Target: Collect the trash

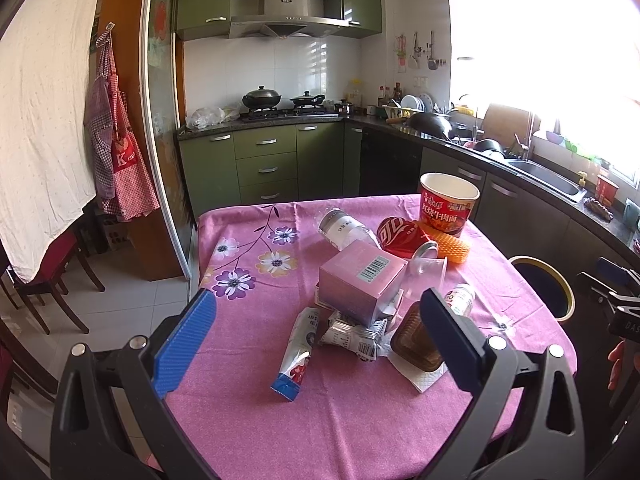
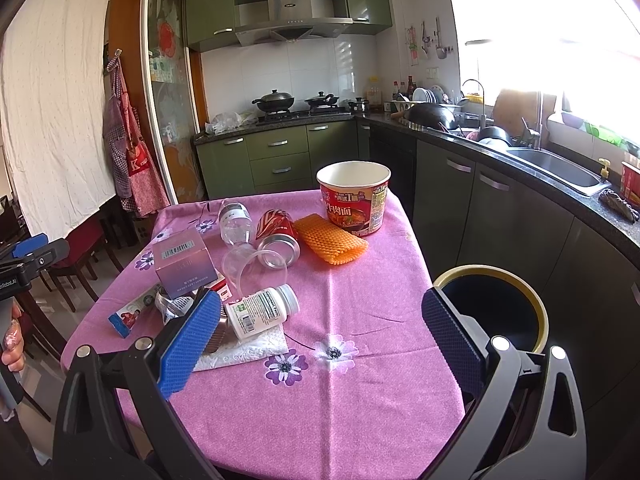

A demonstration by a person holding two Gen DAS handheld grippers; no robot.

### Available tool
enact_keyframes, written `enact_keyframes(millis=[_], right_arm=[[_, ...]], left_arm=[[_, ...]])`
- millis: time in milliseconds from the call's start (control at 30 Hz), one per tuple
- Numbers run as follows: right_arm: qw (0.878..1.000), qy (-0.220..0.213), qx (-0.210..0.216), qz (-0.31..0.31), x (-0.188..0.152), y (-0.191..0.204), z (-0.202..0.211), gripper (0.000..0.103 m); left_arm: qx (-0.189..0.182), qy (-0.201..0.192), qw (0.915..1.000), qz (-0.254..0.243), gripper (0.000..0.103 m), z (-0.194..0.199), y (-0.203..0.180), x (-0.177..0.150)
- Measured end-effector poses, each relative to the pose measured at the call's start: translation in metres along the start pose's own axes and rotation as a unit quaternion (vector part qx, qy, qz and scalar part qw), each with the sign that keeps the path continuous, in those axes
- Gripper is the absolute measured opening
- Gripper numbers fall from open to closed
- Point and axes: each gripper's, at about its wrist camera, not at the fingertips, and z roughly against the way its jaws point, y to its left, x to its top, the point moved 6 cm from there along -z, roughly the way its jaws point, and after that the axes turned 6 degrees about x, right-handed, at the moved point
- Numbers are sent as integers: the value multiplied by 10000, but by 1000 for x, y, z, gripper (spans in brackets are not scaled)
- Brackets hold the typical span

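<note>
Trash lies heaped on a pink flowered tablecloth (image 1: 248, 420) (image 2: 360, 400). The heap holds a pink box (image 1: 360, 284) (image 2: 182, 260), a red noodle cup (image 1: 448, 204) (image 2: 354, 196), a crushed red can (image 1: 400, 236) (image 2: 276, 232), an orange foam net (image 1: 454, 248) (image 2: 330, 242), a clear plastic bottle (image 1: 348, 228) (image 2: 234, 224), a clear cup (image 1: 426, 270) (image 2: 256, 268), a white pill bottle (image 1: 462, 298) (image 2: 260, 312), a blue and white sachet (image 1: 298, 356) (image 2: 130, 316), a brown tray (image 1: 416, 340) and a paper napkin (image 1: 416, 376) (image 2: 244, 348). My left gripper (image 1: 316, 340) hangs open before the heap. My right gripper (image 2: 326, 340) is open over bare cloth.
A black bin with a gold rim (image 1: 546, 284) (image 2: 492, 312) stands by the table's right edge. Dark counter cabinets and a sink (image 2: 560, 172) run along the right. Chairs (image 1: 52, 280) stand to the left. A hand (image 2: 12, 344) holds the other gripper's handle.
</note>
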Motion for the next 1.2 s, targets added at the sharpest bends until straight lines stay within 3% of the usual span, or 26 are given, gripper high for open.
enact_keyframes(millis=[1200], right_arm=[[10000, -6, 7, -16, 0, 0, 1, 99]], left_arm=[[-14, 8, 10000, -15, 97, 0, -3, 1]])
